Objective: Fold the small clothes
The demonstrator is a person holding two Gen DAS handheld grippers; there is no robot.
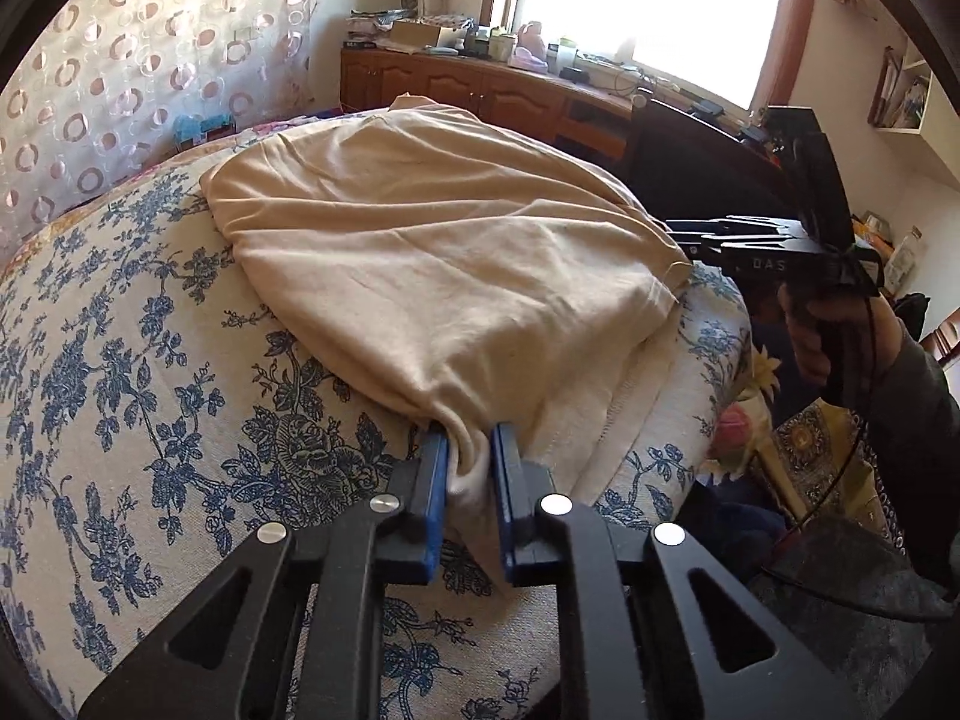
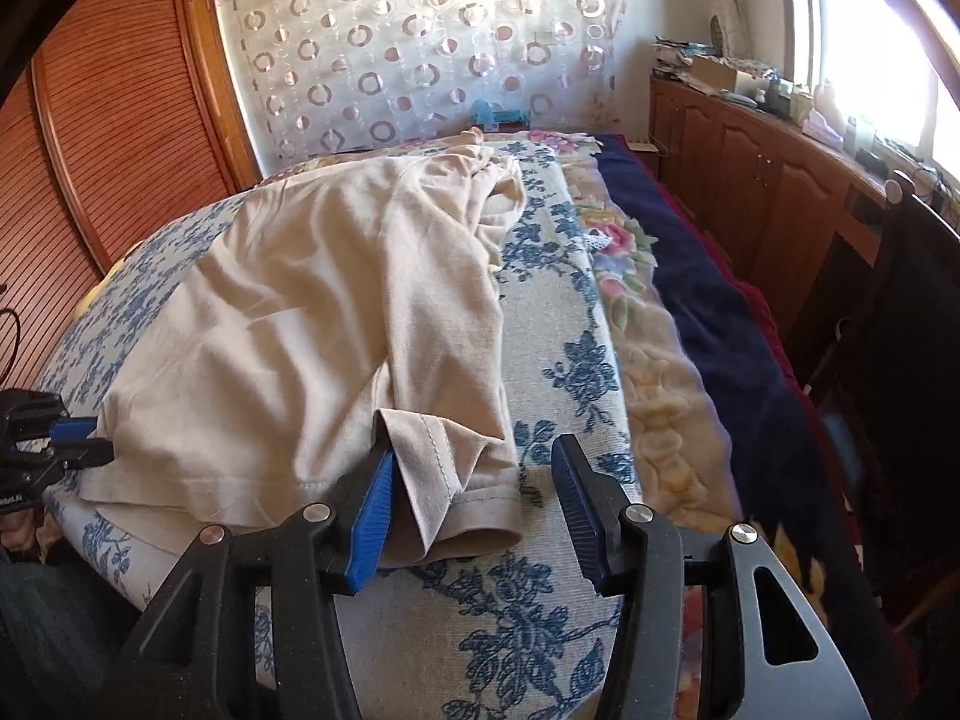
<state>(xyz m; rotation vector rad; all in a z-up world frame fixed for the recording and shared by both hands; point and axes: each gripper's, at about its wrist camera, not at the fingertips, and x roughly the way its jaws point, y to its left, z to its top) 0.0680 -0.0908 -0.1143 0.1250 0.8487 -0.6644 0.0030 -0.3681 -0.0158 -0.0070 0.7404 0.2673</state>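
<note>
- Beige shirt (image 1: 432, 276) is spread on blue-floral cover (image 1: 150, 360).
- Shirt corner is pinched by left gripper (image 1: 471, 456).
- Right gripper (image 2: 474, 480) is held spread; sleeve hem (image 2: 456, 480) lies between its jaws.

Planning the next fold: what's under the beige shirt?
The shirt lies on a blue-floral cover, visible all around it. Whatever is directly beneath the shirt is hidden.

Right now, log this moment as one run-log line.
left gripper: shut on beige shirt hem corner | right gripper: open, straddling sleeve | shirt on floral bedspread
</note>
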